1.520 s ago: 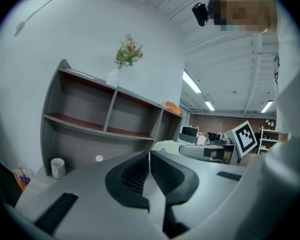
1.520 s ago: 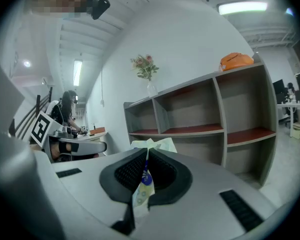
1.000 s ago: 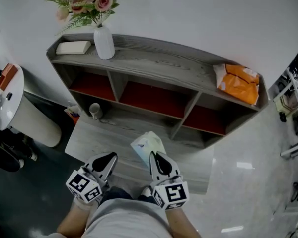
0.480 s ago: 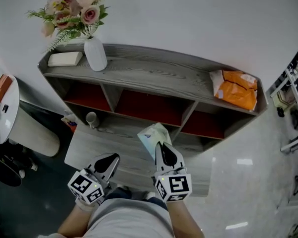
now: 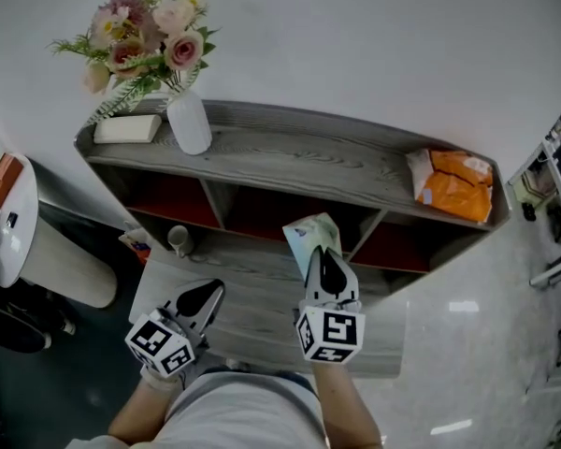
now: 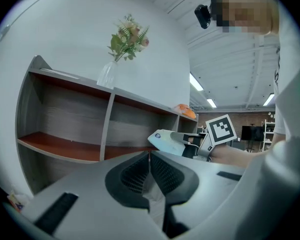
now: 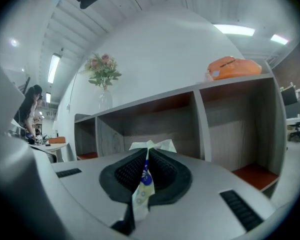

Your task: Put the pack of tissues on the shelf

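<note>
A grey shelf (image 5: 290, 152) stands against a white wall, with a vase (image 5: 189, 124) at the left end of its top and an orange bag (image 5: 453, 185) at the right end. The right gripper (image 5: 323, 253) is clamped on the pack of tissues (image 5: 310, 235), held in the air before the middle compartments. Setting it down and letting go are left to do. The left gripper (image 5: 207, 294) hangs low, closed on nothing. The jaws cover most of the pack, and the compartment interiors are in shadow.
</note>
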Demonstrator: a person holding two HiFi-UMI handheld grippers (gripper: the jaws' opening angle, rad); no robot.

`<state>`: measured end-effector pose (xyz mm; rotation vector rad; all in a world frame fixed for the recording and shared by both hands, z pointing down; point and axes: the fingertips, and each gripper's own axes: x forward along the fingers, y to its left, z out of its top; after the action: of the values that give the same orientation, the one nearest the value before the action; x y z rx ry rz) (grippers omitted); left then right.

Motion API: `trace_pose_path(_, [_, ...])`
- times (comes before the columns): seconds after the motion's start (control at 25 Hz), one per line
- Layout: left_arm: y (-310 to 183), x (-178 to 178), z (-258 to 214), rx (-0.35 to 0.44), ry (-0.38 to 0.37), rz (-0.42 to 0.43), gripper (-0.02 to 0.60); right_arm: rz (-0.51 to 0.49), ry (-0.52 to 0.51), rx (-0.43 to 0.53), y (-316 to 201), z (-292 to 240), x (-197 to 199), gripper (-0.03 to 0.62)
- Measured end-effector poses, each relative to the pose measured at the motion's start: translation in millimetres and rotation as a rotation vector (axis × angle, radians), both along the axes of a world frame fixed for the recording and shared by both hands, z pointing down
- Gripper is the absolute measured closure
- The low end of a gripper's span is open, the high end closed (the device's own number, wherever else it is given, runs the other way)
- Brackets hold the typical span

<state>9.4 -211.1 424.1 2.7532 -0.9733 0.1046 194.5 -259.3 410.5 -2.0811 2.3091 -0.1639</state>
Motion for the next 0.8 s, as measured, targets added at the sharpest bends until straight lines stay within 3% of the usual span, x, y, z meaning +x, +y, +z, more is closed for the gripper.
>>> trace_pose_path(0.52, [-22, -26, -8, 0.016, 0.001, -0.063, 0.563, 0.206, 0.023, 0.028, -48, -10, 37, 0.574])
trace_pose_path(0.8, [-22, -36, -3, 0.007, 0.000, -0.096, 0.563, 0.260, 0.032, 0.005, -63, 6, 46, 0.572])
